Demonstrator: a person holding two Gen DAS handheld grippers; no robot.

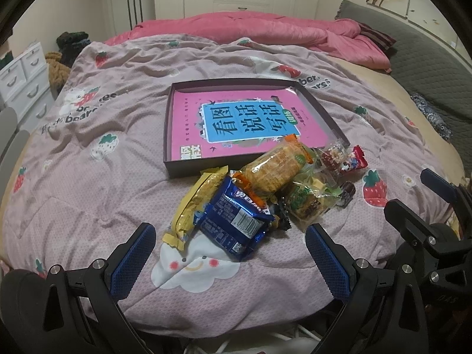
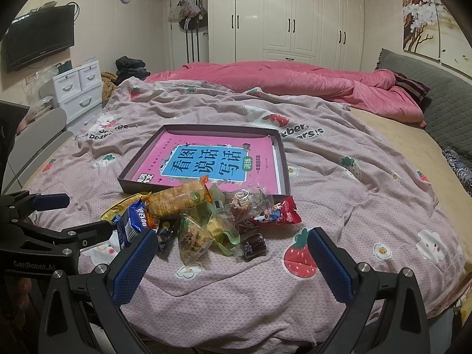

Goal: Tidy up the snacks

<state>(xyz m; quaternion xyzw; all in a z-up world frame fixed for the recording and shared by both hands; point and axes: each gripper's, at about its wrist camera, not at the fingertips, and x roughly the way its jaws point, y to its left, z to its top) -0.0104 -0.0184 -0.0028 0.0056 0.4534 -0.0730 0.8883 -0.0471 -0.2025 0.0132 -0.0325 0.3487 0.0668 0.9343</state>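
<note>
Snacks lie in a loose heap on the strawberry-print quilt (image 1: 88, 194), just in front of the near edge of the shallow cardboard tray (image 1: 169, 124), which holds a pink book (image 1: 188, 112); none is in the tray yet, so the sorting looks barely begun; the left gripper (image 1: 230, 261) stands wide open and empty just short of the heap, and the right gripper (image 2: 233, 261) is likewise spread wide with nothing between its fingers; the blue Oreo packet (image 1: 233, 221) lies nearest the left gripper, long axis running from the tray's near edge toward the camera, beside the yellow packet (image 1: 194, 203); the cracker pack (image 1: 274, 168) rests on top, its long axis slanting along the tray's front edge, one end overlapping it; all look light, crinkly and slippery, with brittle contents, so I would pinch gently across the short width at mid-length; the red packet (image 2: 277, 214) and small dark candy (image 2: 253, 246) sit right of the heap.
</note>
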